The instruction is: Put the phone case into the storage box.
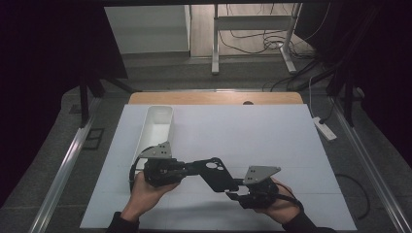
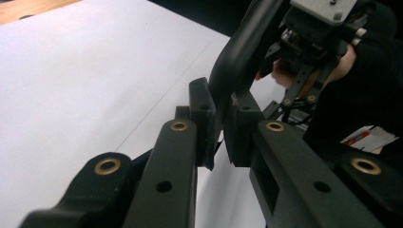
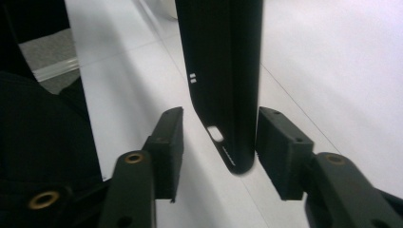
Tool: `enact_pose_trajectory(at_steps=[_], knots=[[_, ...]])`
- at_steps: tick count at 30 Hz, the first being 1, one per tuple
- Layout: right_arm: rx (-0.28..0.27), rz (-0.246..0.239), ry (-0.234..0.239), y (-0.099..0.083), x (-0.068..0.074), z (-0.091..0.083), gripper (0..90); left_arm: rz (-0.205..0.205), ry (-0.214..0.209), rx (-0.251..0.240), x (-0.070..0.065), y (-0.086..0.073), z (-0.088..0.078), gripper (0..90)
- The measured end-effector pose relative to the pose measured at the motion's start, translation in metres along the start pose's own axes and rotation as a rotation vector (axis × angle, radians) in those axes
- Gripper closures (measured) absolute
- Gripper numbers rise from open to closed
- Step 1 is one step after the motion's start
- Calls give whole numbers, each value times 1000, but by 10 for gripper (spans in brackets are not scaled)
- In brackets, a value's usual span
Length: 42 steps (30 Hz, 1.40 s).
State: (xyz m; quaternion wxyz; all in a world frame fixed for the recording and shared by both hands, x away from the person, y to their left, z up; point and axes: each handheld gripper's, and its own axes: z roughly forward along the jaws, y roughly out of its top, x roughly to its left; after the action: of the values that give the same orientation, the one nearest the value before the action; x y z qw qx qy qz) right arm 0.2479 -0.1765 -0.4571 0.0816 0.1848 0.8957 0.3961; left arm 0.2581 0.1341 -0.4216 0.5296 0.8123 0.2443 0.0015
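A black phone case (image 1: 216, 174) hangs above the white table cover (image 1: 243, 131), held up between my two grippers. My left gripper (image 1: 192, 168) is shut on the case's rim near the camera cut-out; in the left gripper view its pads (image 2: 203, 118) pinch the thin curved edge of the case (image 2: 237, 52). My right gripper (image 1: 236, 187) stands at the case's other end. In the right gripper view the case (image 3: 221, 71) passes between the jaws of that gripper (image 3: 222, 122): the left pad (image 3: 168, 137) stands apart from it and the right pad (image 3: 280, 142) lies at its side. The right gripper (image 2: 309, 42) also appears farther off.
A long white tray (image 1: 158, 124) stands on the left part of the table, beyond the left hand. A wooden table edge (image 1: 214, 98) runs along the back. A white power strip (image 1: 324, 128) lies on the floor at the right.
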Motion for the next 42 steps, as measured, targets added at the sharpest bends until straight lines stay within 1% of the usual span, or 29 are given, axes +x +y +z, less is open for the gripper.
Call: enact_pose_trajectory(at_steps=[6,9,13,15,17,18,22,27,34,35,36,39,42], knots=[[39,42,-50,-2,-2,-6,382,12,23,23,4,0,-3,827],[44,68,-70,-4,-4,-9,339,20,33,30,6,1,-4,827],[57,83,-103,-6,-7,-14,269,21,45,34,9,2,-7,826],[61,97,-105,-8,-8,-16,238,26,52,42,11,3,-9,826],[58,118,-119,-9,-10,-20,195,28,58,49,12,4,-10,827],[58,118,-119,-9,-10,-20,195,28,62,51,13,4,-11,827],[33,153,-133,-14,-12,-29,116,23,71,54,19,6,-18,826],[24,165,-140,-19,-12,-36,74,19,78,55,25,7,-25,826],[40,168,-157,-26,-11,-42,33,16,87,63,31,9,-31,826],[44,177,-164,-29,-12,-44,17,15,88,65,32,9,-33,825],[44,177,-164,-29,-12,-44,17,13,90,68,34,10,-34,825],[43,199,-176,-35,-15,-47,0,4,97,64,37,10,-39,825],[33,224,-205,-42,-17,-52,0,-1,99,61,40,10,-43,825]])
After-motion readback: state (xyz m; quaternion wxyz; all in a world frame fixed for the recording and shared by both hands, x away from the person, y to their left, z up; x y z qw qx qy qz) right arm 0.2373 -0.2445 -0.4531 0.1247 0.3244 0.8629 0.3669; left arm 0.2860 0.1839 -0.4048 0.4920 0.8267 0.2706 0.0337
